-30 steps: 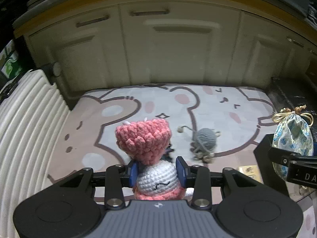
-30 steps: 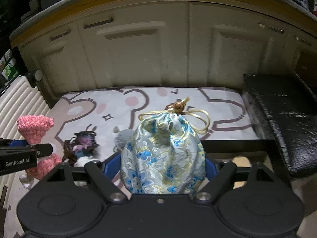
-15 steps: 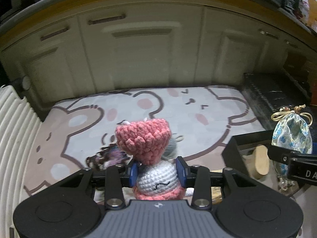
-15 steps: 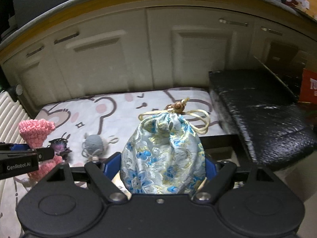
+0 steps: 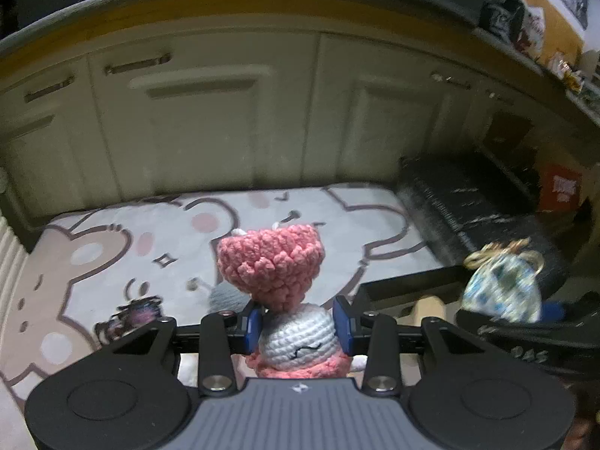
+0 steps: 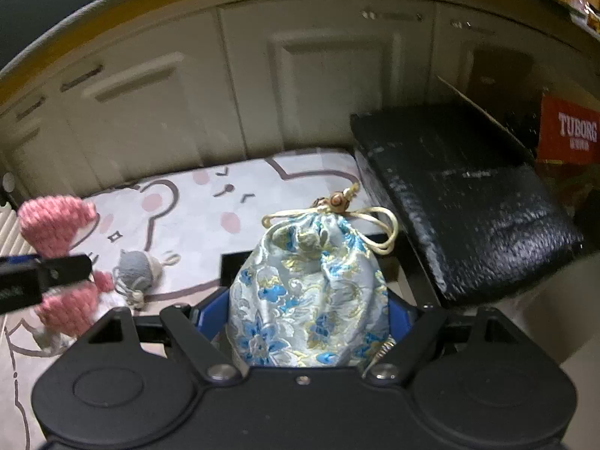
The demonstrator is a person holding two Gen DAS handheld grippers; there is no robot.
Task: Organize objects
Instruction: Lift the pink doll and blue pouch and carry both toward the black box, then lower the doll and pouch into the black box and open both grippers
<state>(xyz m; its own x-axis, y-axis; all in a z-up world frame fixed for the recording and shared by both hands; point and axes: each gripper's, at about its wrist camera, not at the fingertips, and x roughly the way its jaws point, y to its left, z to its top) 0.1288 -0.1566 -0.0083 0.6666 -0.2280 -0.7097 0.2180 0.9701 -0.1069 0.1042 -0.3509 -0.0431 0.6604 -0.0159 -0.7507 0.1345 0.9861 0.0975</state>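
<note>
While both grippers are carried above the floor mat, each one is loaded. The left gripper is clamped on a crocheted doll: its blue pads press the white knitted head from either side, and the coarse pink yarn hat, a chunky flared shape, rises above the fingers. A pink knitted collar shows beneath the head. In the right wrist view the same doll appears at the left edge, held off the mat.

The right gripper grips a drawstring pouch at its wide middle. The pouch is glossy brocade, pale silver with blue and gold flowers, gathered at the neck by a cream cord with a brown bead. Its contents are not visible. In the left wrist view the pouch is blurred, at the right.

The mat is flat and printed with cartoon bear outlines and pink dots. On it lie a grey knitted mouse-like toy and a small dark purple figure, apart from each other.

Below the pouch stands an open black box; a pale wooden item lies inside, its form unclear. A black textured cushion sits to the right. Cream panelled cabinet doors with bar handles form the background.
</note>
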